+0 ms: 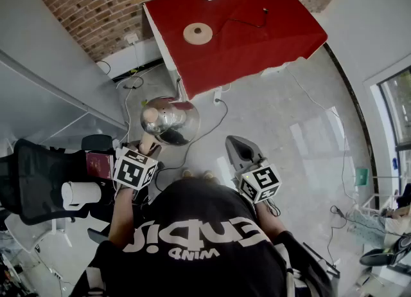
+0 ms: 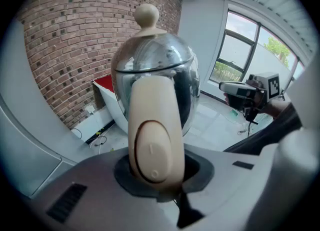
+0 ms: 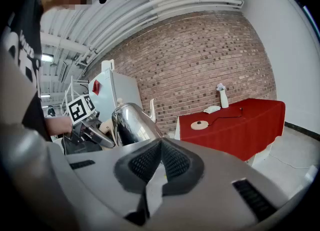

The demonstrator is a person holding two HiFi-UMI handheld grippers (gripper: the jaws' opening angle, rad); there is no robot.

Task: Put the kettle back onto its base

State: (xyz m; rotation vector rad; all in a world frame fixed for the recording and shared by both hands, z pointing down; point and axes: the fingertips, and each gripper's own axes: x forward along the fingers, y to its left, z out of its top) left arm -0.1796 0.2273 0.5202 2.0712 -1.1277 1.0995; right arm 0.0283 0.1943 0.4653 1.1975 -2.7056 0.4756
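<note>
1. Head view: the person's dark shirt fills the bottom centre, with both forearms reaching up the frame. The left gripper (image 1: 148, 146), left of centre, angles downward and holds the kettle (image 1: 169, 120) in the air over the pale floor. The kettle is a round, mirror-bright body with a cream knob (image 1: 150, 116). It is well apart from the red table (image 1: 257, 26) at the upper centre. The round tan base (image 1: 198, 33) lies there with its dark cord. The right gripper (image 1: 239, 144), right of centre, is held nearly level and carries nothing.

2. Left gripper view: the jaws are clamped on the kettle's cream handle (image 2: 152, 125), which fills the centre. The handle's long axis runs up and down the frame. The chrome body rises behind it, upright, with the knob at the top centre. The right gripper shows at the right edge.

3. Right gripper view: the jaws are pressed together at lower centre with nothing between them. The kettle sits left of centre and near upright, and its spout (image 3: 151, 109) points up and right, toward the brick wall. The left gripper grips it from the left. The red table and base lie at the right.
</note>
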